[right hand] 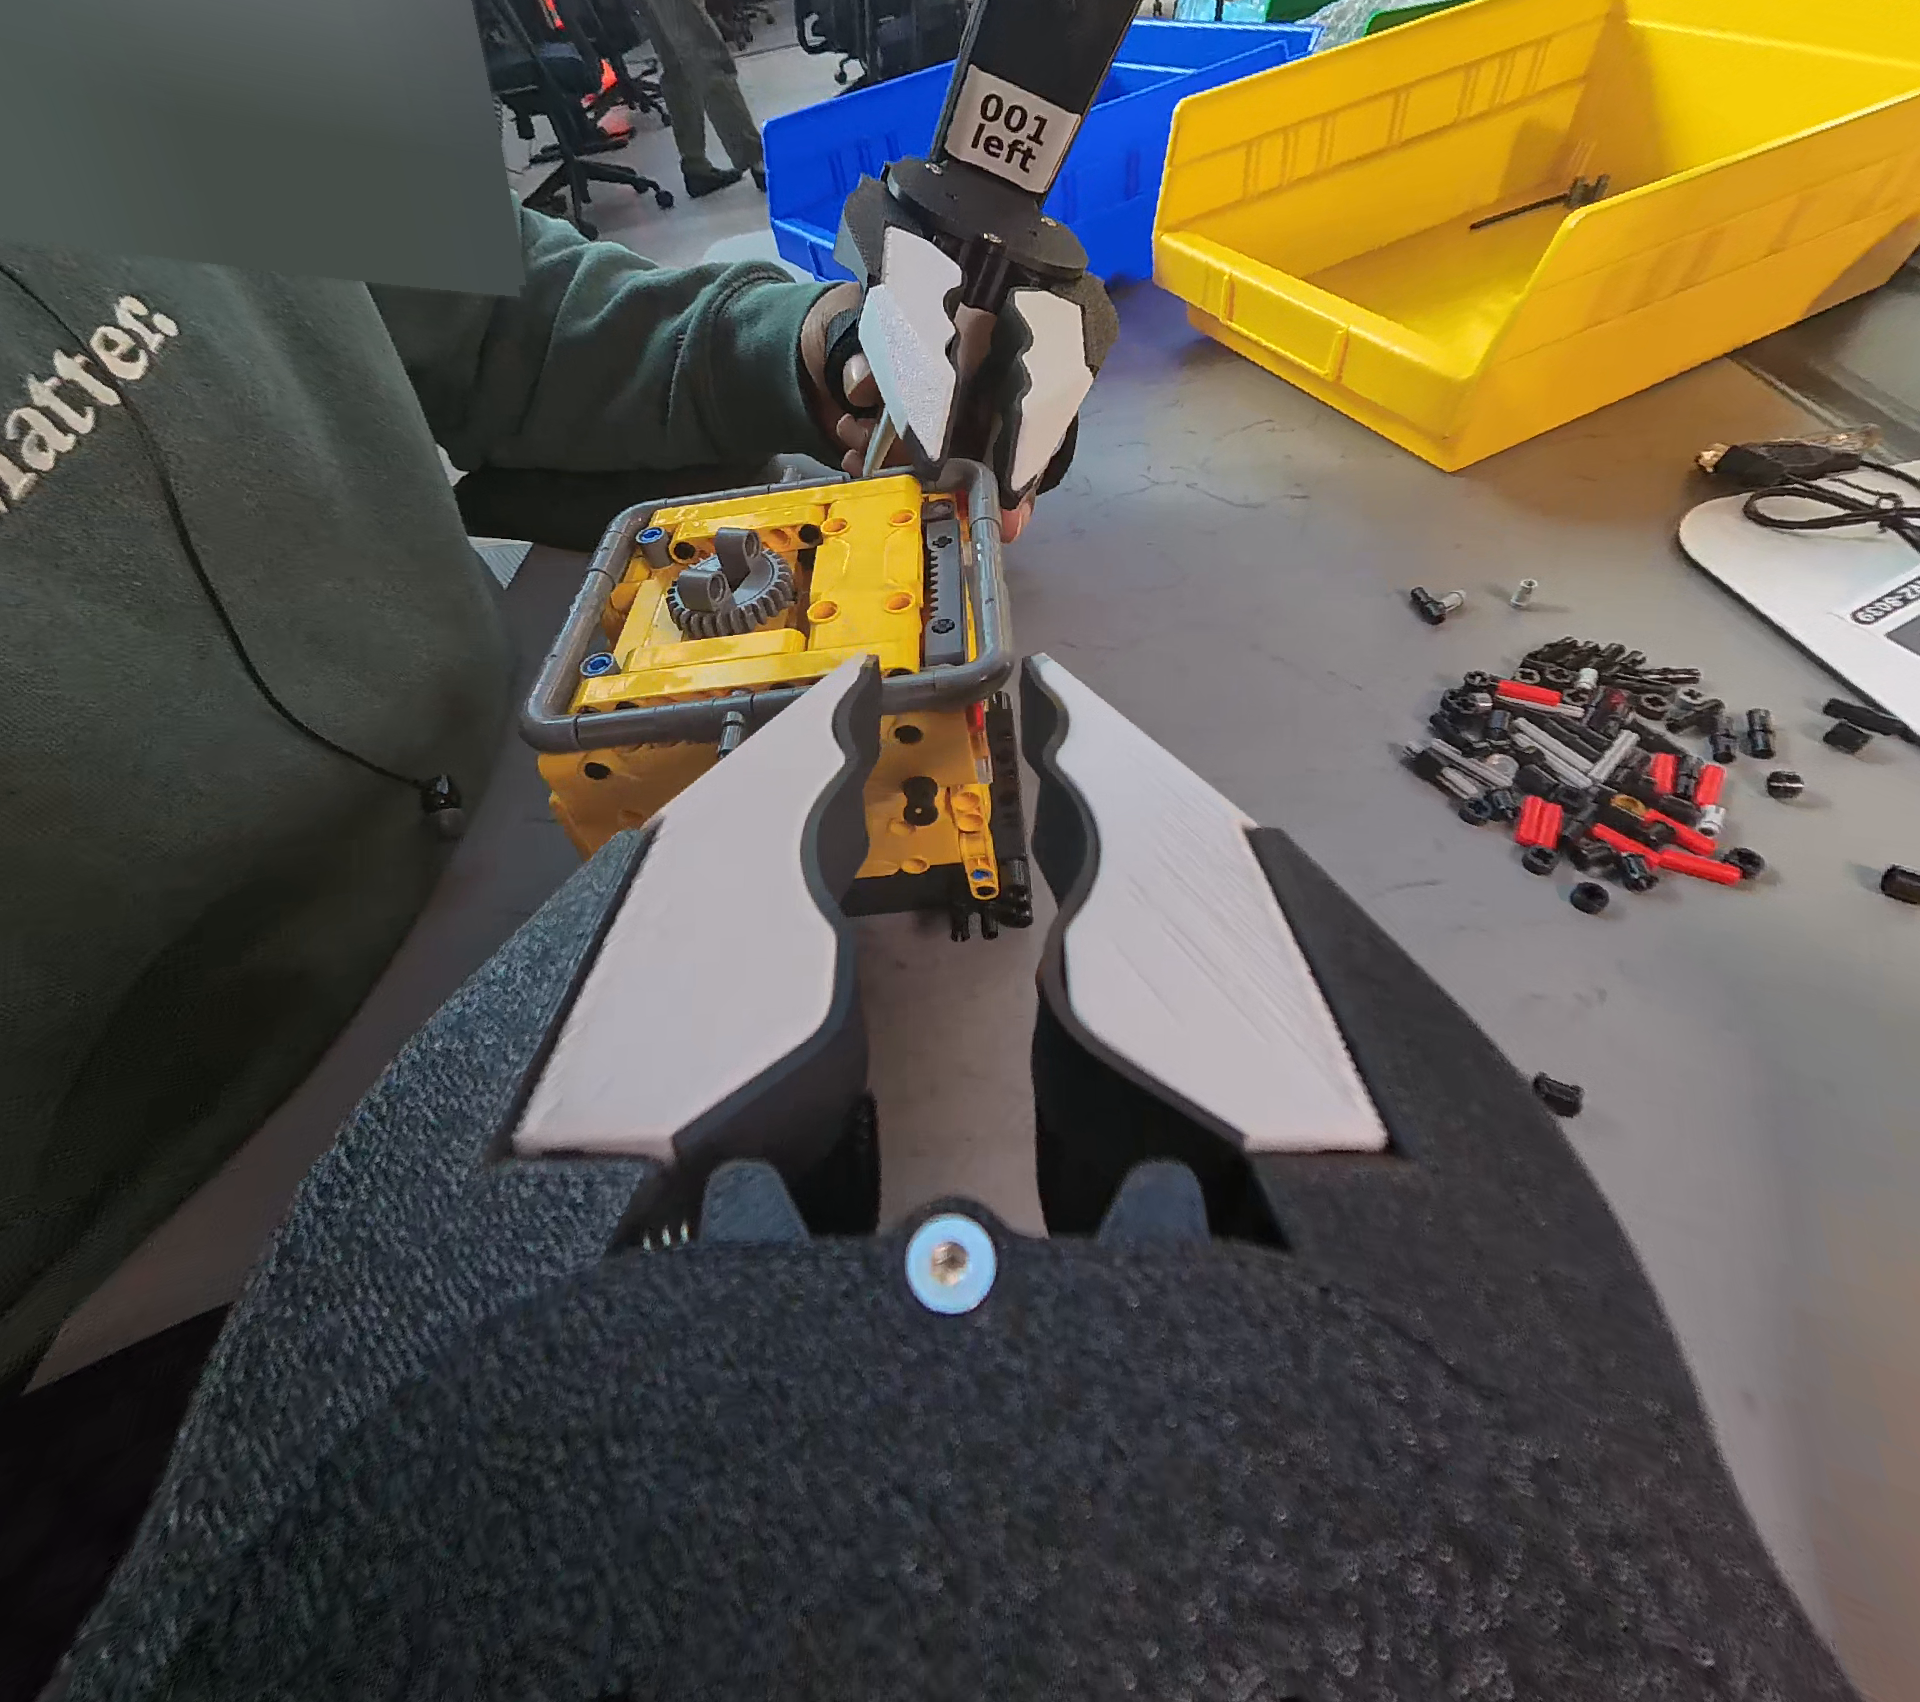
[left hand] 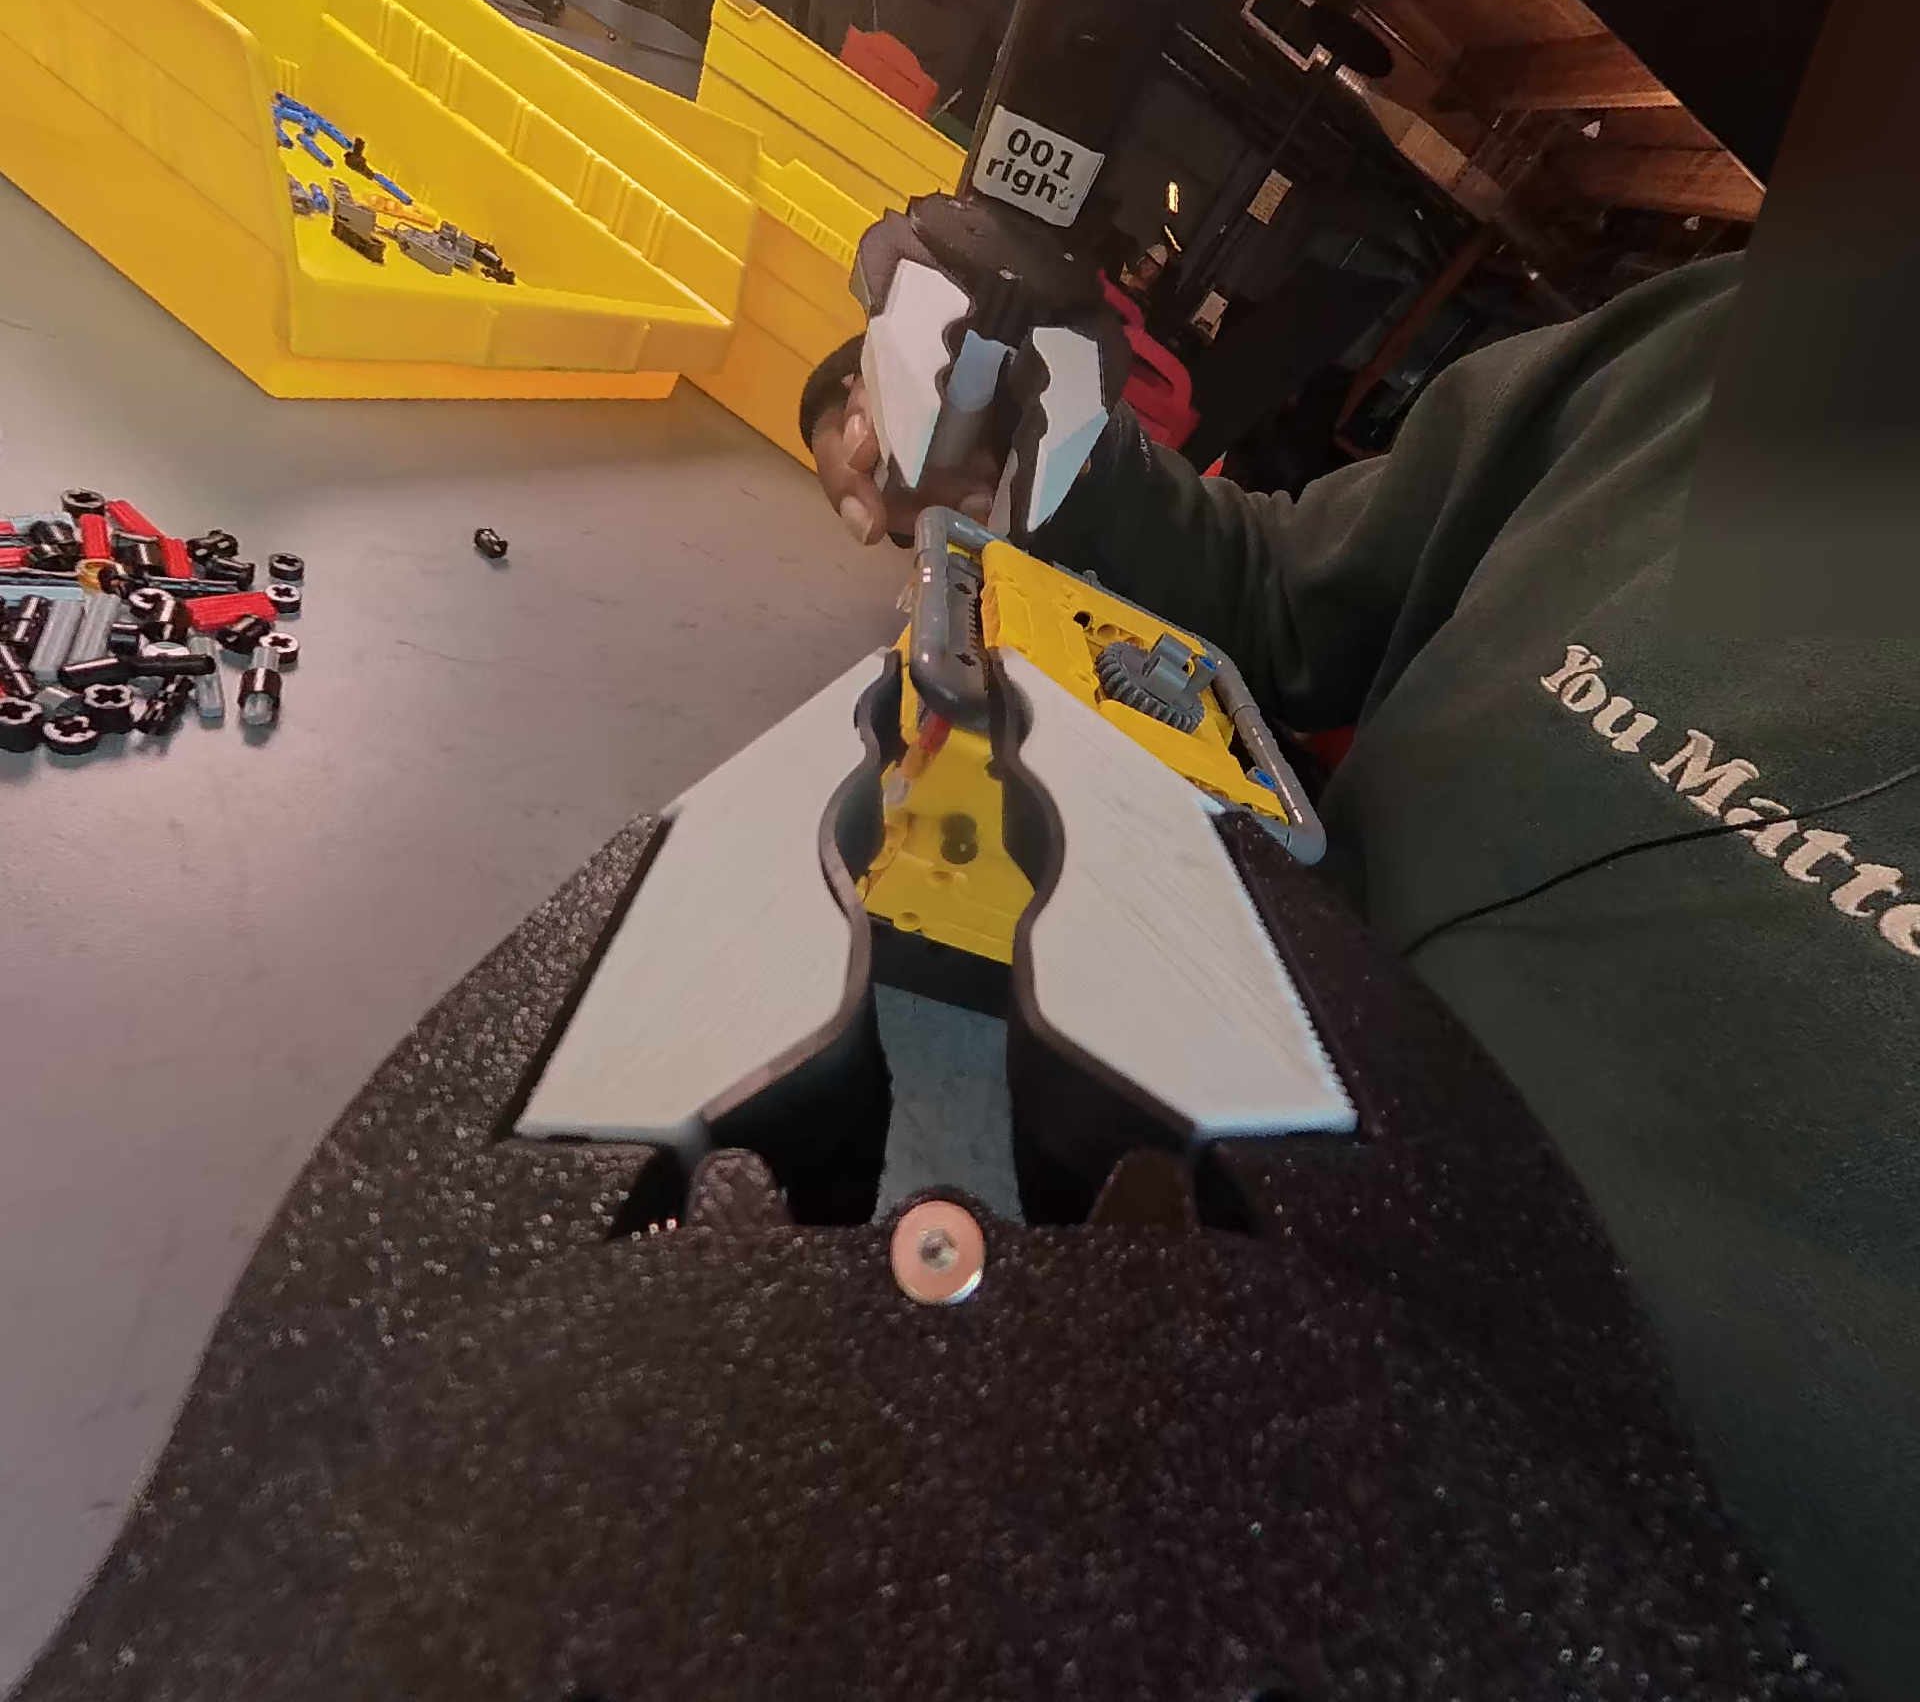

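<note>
Right, near end first. My right gripper [right hand: 945, 676] has its fingers spread part-way, straddling the near corner of the grey frame [right hand: 985, 582] that rims the top of the yellow model [right hand: 868, 556]. I can't tell whether the pads bear on it or just flank it.

The model sits on the grey table [right hand: 1247, 717] at the edge nearest my body, top face up. On that face there's a grey gear [right hand: 727, 603] mid-left and a dark toothed rack [right hand: 940, 592] along the right side, just inside the frame.

Key relation: the rack's long axis runs straight away from the right gripper toward my left gripper [left hand: 948, 681]. Both are on the same frame side, at opposite corners, facing each other.

In the left wrist view the fingers are pressed in on the model's corner. The yellow body fills the gap and the frame end sits between the tips, so I read that as a pinch.

Further out, well apart from both grippers, is a pile of loose parts [right hand: 1590, 769] in black, red and grey, with a few strays beside it. Beyond those are a yellow bin [right hand: 1351, 364] and a blue bin [right hand: 831, 198].
</note>
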The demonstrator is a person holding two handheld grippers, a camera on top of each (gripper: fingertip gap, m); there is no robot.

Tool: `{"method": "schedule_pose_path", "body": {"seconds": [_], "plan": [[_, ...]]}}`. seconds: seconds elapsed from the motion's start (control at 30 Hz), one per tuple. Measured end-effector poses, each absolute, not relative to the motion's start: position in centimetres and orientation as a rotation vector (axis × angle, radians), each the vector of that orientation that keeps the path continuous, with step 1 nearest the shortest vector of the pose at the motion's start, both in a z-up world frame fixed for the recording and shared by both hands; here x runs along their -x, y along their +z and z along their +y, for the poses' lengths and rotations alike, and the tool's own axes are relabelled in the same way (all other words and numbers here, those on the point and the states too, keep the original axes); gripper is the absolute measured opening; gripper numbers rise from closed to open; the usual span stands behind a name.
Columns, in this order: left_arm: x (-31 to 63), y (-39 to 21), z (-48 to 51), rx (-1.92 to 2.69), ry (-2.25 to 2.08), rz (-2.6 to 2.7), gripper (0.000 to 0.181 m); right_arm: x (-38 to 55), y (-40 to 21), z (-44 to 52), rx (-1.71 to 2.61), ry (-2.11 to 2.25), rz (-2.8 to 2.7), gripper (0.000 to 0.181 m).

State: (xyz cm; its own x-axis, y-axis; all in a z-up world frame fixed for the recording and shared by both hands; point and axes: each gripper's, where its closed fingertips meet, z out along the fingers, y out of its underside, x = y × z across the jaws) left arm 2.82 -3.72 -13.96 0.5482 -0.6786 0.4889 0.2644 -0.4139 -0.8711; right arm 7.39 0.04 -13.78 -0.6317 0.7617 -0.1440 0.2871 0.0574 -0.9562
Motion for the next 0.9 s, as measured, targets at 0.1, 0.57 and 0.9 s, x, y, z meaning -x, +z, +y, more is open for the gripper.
{"method": "schedule_pose_path", "body": {"seconds": [0.1, 0.57, 0.9], "plan": [[-2.8, -14.0, -3.7, 1.699, -1.092, 0.345, 0.016, -7.6, -13.8, -0.1, 1.048, 1.623, -1.950, 0.030], [-4.1, -12.7, -5.9, 1.647, -1.000, 0.558, 0.094, -8.5, -15.2, -3.4, 0.924, 1.434, -2.109, 0.129], [-6.5, -15.5, -6.7, 1.747, -0.680, 0.790, 0.107, -8.9, -15.4, -3.9, 0.899, 1.393, -2.065, 0.106]]}}
